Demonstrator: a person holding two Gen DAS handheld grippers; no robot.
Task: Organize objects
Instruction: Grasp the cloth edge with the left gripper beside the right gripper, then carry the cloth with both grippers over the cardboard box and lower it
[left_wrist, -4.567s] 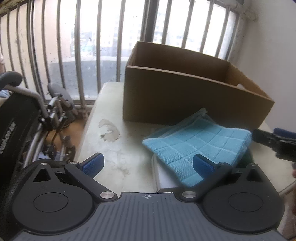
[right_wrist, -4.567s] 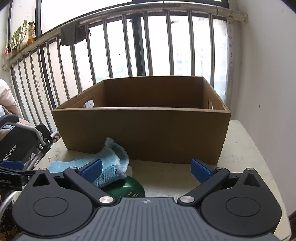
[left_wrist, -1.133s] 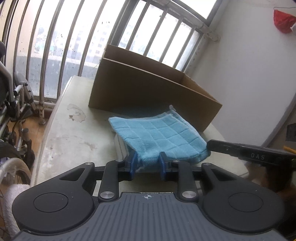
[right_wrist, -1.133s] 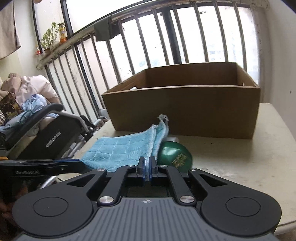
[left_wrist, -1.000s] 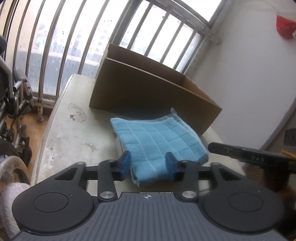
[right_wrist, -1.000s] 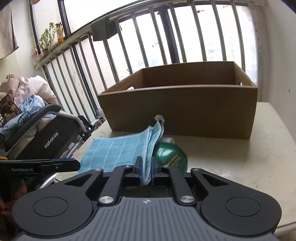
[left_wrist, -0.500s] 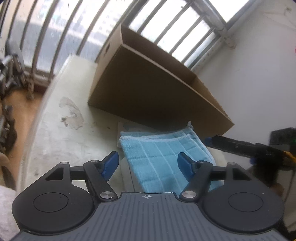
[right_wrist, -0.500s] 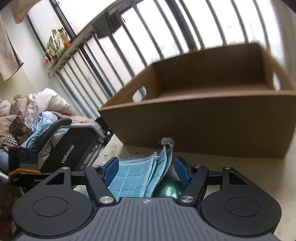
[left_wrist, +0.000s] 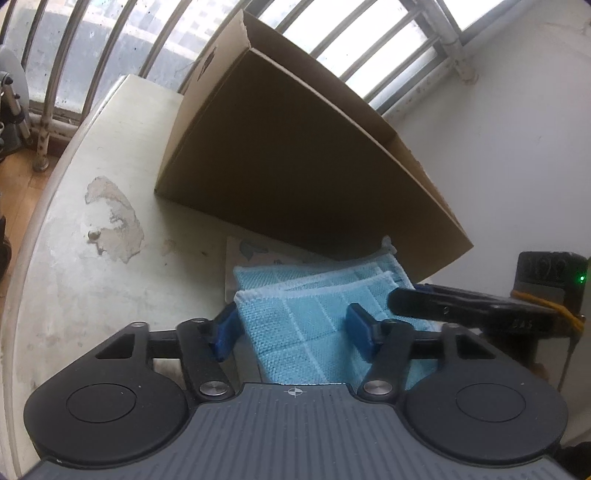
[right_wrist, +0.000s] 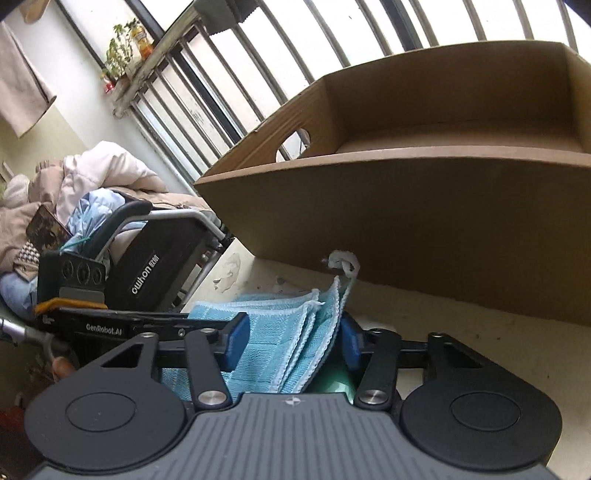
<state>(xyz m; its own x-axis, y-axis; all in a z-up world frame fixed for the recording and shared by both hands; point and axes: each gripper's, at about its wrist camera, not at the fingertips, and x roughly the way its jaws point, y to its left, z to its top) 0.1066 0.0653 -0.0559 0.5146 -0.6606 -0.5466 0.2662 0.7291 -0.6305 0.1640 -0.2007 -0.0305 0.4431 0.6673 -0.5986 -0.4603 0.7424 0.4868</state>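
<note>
The left claw (left_wrist: 291, 332) was closing, its blue pads astride the near end of the folded light-blue checked cloth (left_wrist: 317, 310) without pressing it. The right claw (right_wrist: 293, 341) was closing too, its pads either side of the cloth's stacked white-trimmed edges (right_wrist: 295, 332), not yet pinching them. The cloth lay on the worn cream desk (left_wrist: 92, 295), partly over a flat white card (left_wrist: 251, 251) and a dark green round object (right_wrist: 330, 382). Just beyond stood the open brown cardboard box (right_wrist: 424, 221), with a grey barred window (left_wrist: 110, 40) behind it.
</note>
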